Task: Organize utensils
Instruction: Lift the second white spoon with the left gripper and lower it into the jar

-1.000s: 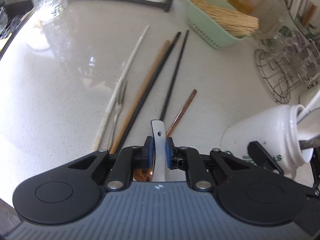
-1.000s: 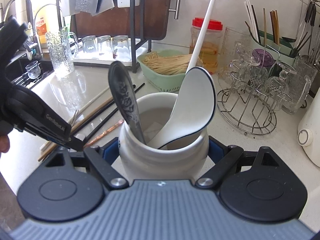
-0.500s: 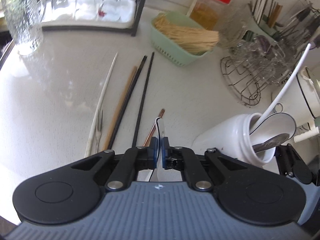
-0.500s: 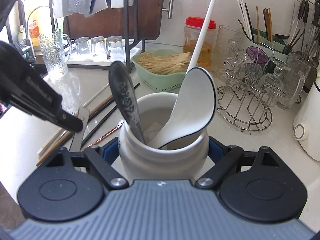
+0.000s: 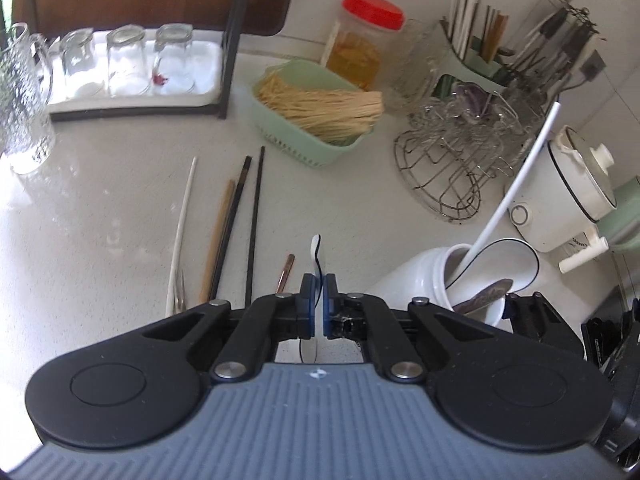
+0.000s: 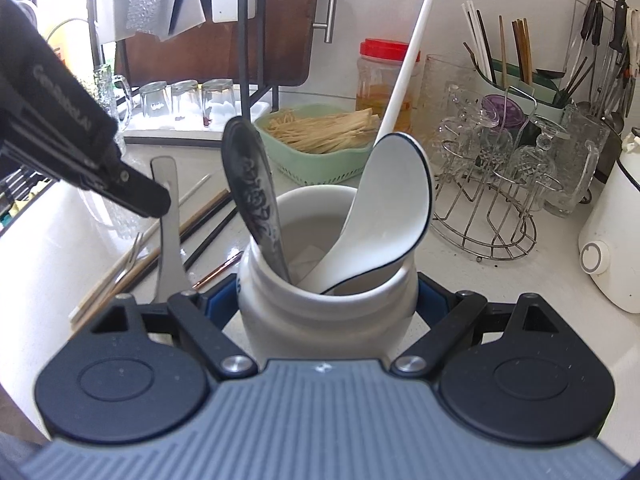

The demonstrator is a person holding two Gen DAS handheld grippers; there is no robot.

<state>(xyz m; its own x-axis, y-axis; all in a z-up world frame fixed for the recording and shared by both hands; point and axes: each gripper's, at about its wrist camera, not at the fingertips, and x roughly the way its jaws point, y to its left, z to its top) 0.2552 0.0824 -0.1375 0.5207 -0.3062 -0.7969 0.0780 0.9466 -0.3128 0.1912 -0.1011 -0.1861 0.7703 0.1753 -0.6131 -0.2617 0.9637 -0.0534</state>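
Left gripper [image 5: 319,300], lettered "GenRobot.AI", pinches a spoon [image 6: 170,236]; at three o'clock, right gripper [image 6: 328,296] clamps the jar [image 6: 326,312].

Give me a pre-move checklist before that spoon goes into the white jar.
1. Left gripper shut on the spoon handle: ok, pads clamp it.
2. Spoon lifted off the counter: ok; it hangs from the gripper.
3. Right gripper steadying the white jar: ok, pads at both sides.
4. Room in the jar mouth: ok; the patterned spoon leans left, the white ladle right, with a gap between.
5. White chopstick clear of the entry path: cannot tell.
6. Spoon bowl's condition: cannot tell, hidden behind the gripper.
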